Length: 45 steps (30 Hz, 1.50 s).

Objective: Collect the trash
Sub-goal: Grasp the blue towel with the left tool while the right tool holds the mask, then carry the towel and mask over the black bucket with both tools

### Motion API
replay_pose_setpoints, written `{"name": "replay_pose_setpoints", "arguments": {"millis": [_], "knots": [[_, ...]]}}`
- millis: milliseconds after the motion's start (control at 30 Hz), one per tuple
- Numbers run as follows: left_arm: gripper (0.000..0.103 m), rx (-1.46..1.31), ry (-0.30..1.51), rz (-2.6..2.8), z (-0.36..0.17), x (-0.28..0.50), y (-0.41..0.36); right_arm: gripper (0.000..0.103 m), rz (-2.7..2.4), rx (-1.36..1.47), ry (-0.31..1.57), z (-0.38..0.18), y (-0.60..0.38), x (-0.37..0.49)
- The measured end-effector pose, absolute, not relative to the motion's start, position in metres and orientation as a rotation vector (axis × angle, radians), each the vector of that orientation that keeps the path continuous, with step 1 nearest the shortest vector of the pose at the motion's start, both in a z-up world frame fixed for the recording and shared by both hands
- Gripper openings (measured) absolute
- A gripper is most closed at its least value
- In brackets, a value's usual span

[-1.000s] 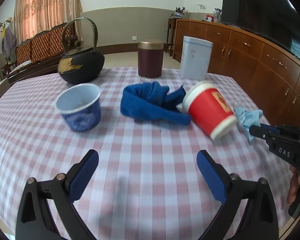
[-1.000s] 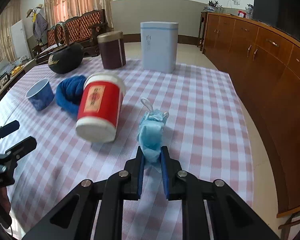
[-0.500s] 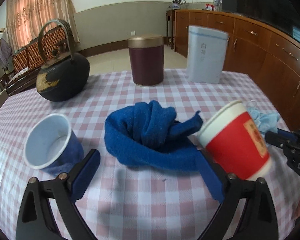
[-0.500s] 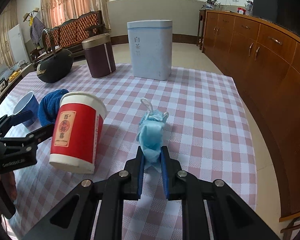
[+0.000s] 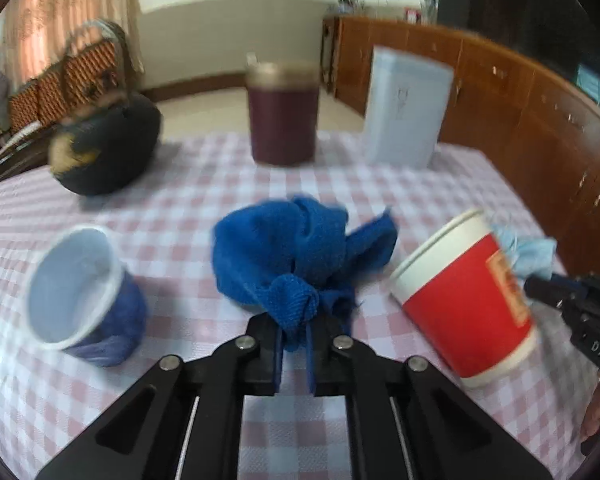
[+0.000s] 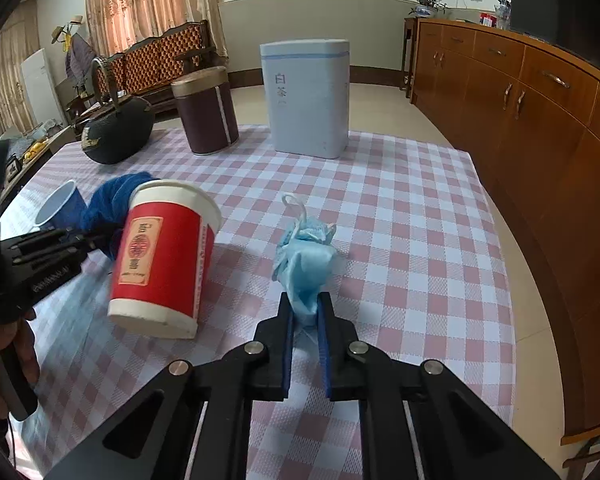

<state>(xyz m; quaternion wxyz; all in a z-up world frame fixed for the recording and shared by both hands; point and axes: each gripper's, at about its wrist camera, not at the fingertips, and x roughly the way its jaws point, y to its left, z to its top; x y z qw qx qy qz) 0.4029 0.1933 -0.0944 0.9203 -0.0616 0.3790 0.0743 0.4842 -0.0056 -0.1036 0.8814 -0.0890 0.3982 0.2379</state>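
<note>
My left gripper [image 5: 295, 330] is shut on the near fold of a crumpled blue cloth [image 5: 296, 256] that lies on the checked table. The cloth also shows in the right wrist view [image 6: 114, 196]. My right gripper [image 6: 305, 312] is shut on a crumpled light-blue face mask [image 6: 306, 252]; the mask also shows in the left wrist view [image 5: 530, 254]. A red and white paper cup [image 5: 466, 300] lies tilted on its side between cloth and mask, and shows in the right wrist view [image 6: 162, 254]. A blue paper cup [image 5: 82, 292] lies tipped at the left.
A black iron teapot [image 5: 104, 148], a dark maroon canister [image 5: 282, 114] and a pale blue tea box [image 5: 406, 108] stand along the far side of the table [image 6: 400, 240]. A wooden cabinet [image 6: 540, 120] runs along the right wall.
My left gripper moved forward to the blue cloth and shut on it. My right gripper stays shut on the mask. The left view is blurred by motion.
</note>
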Motion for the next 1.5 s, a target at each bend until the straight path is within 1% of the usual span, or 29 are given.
{"name": "replay_pose_setpoints", "arguments": {"millis": [200,500,1167,1500], "knots": [[0.009,-0.142,0.697,0.136,-0.072,0.367,0.198,0.010,0.506,-0.171,0.807,-0.096,-0.011,0.470],[0.009,-0.122,0.659,0.133,-0.051,0.314,0.191,0.008,0.517,-0.135,0.777,-0.077,-0.026,0.428],[0.009,-0.064,0.625,0.081,-0.018,0.201,0.131,0.008,0.486,-0.102,0.724,-0.040,-0.077,0.290],[0.009,-0.039,0.598,0.037,-0.005,0.160,0.092,0.008,0.454,-0.071,0.709,-0.034,-0.112,0.237]]}}
